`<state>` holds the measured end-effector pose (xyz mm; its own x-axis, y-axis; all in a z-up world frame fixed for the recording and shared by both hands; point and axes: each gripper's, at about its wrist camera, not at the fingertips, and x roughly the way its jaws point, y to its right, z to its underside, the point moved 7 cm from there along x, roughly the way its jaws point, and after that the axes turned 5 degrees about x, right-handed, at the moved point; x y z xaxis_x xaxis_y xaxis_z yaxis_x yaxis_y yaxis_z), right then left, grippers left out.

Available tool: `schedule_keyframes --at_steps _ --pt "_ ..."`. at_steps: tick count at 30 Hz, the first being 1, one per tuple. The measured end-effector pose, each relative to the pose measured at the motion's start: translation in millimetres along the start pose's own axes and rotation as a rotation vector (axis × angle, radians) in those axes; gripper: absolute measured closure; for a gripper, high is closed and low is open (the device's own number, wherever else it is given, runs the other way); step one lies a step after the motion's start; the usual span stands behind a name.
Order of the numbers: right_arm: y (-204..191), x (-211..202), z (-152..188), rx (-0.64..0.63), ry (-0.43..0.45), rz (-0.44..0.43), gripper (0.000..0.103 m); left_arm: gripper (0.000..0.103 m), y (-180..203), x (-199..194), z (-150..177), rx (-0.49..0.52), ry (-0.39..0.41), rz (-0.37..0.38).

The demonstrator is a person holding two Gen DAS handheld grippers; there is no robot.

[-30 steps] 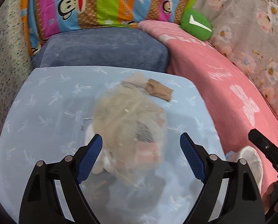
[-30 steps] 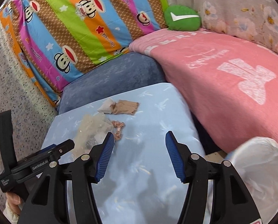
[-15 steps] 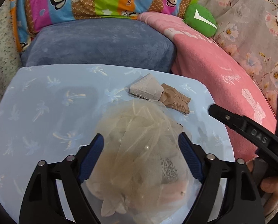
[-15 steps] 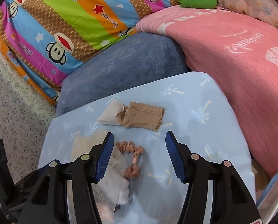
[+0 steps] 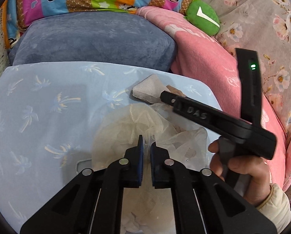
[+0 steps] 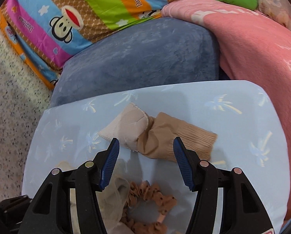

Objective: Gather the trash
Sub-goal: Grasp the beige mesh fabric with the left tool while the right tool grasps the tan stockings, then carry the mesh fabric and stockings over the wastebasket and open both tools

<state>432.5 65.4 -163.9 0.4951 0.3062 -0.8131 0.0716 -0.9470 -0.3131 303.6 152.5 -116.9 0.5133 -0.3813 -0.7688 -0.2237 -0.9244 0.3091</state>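
Blue cushion (image 5: 94, 39) behind the pale blue palm-print cloth (image 5: 38, 101), striped monkey-print pillow (image 6: 71, 11), pink blanket (image 6: 262, 44) (white lettering), green plush (image 5: 203, 17), floral fabric (image 5: 272, 19)

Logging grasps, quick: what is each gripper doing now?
Left gripper: shut on the sheer cream mesh fabric.
Right gripper: open, empty, above the tan ribbed sock.
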Motion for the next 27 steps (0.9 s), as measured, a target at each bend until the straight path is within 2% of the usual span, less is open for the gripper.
schedule_keyframes --at_steps 1,3,5,8,13,22,27 --pt "-1.2 3.8 1.9 -0.010 -0.012 0.000 0.055 0.097 0.1 -1.2 -1.0 0.000 0.007 -0.003" --pt "-2.3 10.9 6.2 -0.019 -0.043 0.005 0.083 0.097 0.0 -3.7 -1.5 0.001 0.015 -0.007" --pt "-0.3 13.1 11.0 -0.006 -0.066 -0.002 0.101 0.097 1.7 -4.4 -2.3 0.006 0.019 -0.009" --pt "3.7 3.8 18.1 0.010 -0.061 -0.021 0.101 0.097 5.5 -6.7 -3.0 0.017 0.026 -0.027" --pt "7.3 -38.7 24.7 0.030 -0.007 -0.047 0.101 0.097 17.7 -17.6 -4.0 0.032 0.046 -0.027" --pt "20.6 -155.1 36.6 0.071 0.145 -0.080 0.101 0.098 63.4 -56.3 -3.2 0.093 0.098 -0.003" --pt "35.9 -219.1 49.7 0.076 0.220 -0.058 0.101 0.098 97.7 -80.8 -2.6 0.141 0.135 0.020"
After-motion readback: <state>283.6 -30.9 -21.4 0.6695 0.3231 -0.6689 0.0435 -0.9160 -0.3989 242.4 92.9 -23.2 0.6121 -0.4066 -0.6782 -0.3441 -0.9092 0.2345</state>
